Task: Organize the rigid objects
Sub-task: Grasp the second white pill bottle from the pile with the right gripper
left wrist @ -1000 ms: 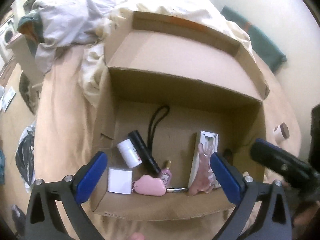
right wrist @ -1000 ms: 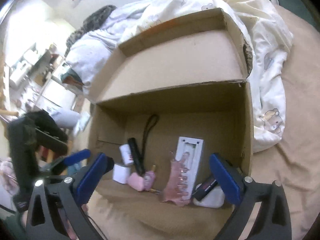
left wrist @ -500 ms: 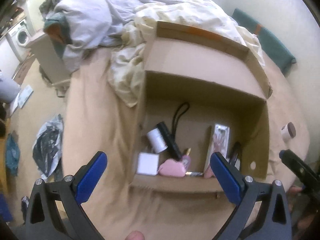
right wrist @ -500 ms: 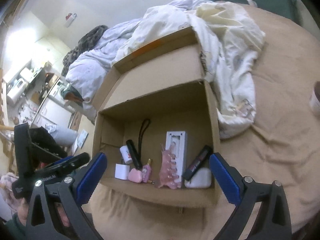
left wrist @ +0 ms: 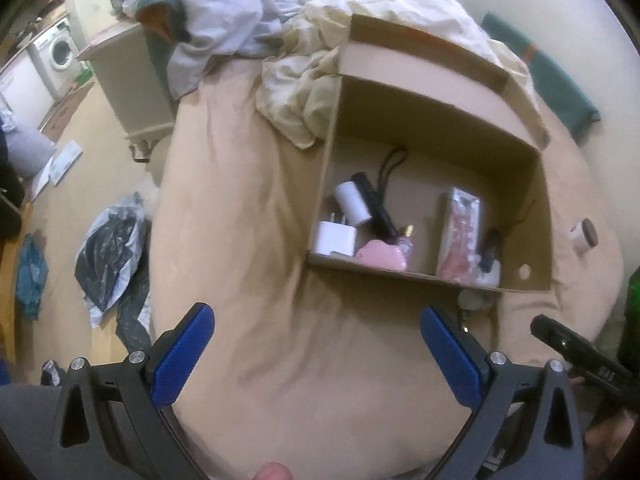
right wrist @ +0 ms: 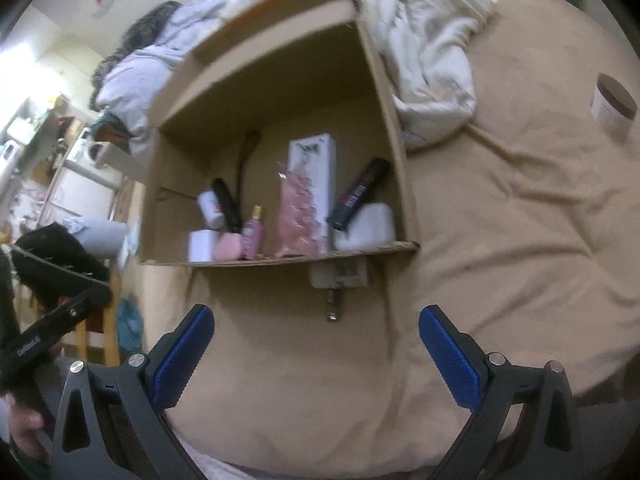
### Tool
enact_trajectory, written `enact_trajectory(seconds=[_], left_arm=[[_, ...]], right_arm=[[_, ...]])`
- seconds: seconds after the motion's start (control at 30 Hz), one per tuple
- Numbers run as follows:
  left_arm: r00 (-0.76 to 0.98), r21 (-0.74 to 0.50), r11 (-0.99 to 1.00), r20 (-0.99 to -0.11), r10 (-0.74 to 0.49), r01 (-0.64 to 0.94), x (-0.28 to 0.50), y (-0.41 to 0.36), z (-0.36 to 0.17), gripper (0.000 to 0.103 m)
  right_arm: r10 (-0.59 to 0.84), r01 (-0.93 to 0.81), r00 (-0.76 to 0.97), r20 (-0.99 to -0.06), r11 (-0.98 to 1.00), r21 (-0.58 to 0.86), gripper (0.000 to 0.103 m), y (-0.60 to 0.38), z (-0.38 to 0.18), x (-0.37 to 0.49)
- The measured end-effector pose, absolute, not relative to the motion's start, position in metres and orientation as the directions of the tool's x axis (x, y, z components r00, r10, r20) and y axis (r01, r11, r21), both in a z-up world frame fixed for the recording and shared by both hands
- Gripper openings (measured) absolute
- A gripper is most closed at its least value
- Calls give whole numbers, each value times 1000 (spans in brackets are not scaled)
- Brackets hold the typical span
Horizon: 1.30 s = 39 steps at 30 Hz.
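Inside the corrugated cardboard box (right wrist: 384, 92) on the tan bedsheet (right wrist: 520, 240) lie a white plug cube (left wrist: 337, 238), black cylinder (left wrist: 372, 204) and pink comb (right wrist: 302, 208); short of the box, both grippers (left wrist: 318, 354) (right wrist: 316, 354) hover spread wide, empty.

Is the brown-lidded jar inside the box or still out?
Out. The jar sits on the bedsheet, right of the box.

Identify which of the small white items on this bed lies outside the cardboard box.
The white jar with the brown lid; it stands alone on the tan bedcover, right of the cardboard box, while the others lie inside.
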<state>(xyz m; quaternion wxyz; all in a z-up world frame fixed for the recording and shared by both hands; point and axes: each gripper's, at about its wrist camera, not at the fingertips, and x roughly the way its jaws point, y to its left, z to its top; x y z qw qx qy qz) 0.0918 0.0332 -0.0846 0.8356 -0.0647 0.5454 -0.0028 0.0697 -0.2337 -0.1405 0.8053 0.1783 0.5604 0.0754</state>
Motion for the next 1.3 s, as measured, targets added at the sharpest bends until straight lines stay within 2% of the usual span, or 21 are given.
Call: enact_trajectory(seconds=[0.2,0.3,0.43,0.47,0.5,0.57,0.67,0.8,0.97,1.07,1.17,1.3], left_arm=[[416,-135,986,-906,-81,-102,97,40,-81,103],[443,-90,985,-897,-17,-144,95,46,-75,103],[459,-132,976,-888,-40,-171,94,55,-70,102],[459,-132,976,-887,-38,-173,94,56,-70,102],[457,-131,976,-889,-37,-175,95,56,-70,102],[446,-142,975,-894,-52,-172,97,56,-71,102],[430,-156,975,-900,-75,-157,99,51,-73,103],[419,-157,976,-904,-80,-152,102,50,-73,103],[406,-186,961,-910,-91,-202,103,65,-76,102],[396,-187,960,-914,-93,-207,103,66,-78,102],[394,-179,965,-914,-92,-191,102,65,-79,102],[384,-164,972,-919,-89,-169,104,59,-82,102]], right_arm=[[292,140,308,-906,928,346,103,-237,-163,76],[261,134,288,-921,942,308,103,-230,-170,82],[200,86,267,-943,969,230,102,-213,-180,95],[188,68,263,-946,975,212,98,-208,-181,99],[177,52,259,-950,979,196,88,-202,-183,103],[154,30,244,-958,986,166,85,-193,-189,111],[101,-12,227,-968,995,101,74,-177,-199,122],[40,-30,183,-982,999,35,52,-173,-217,129],[48,32,181,-982,998,54,50,-198,-215,126],[-28,23,171,-985,999,-25,50,-207,-208,122],[42,40,162,-986,998,49,50,-221,-191,115],[130,-25,205,-970,992,127,50,-221,-146,98]])
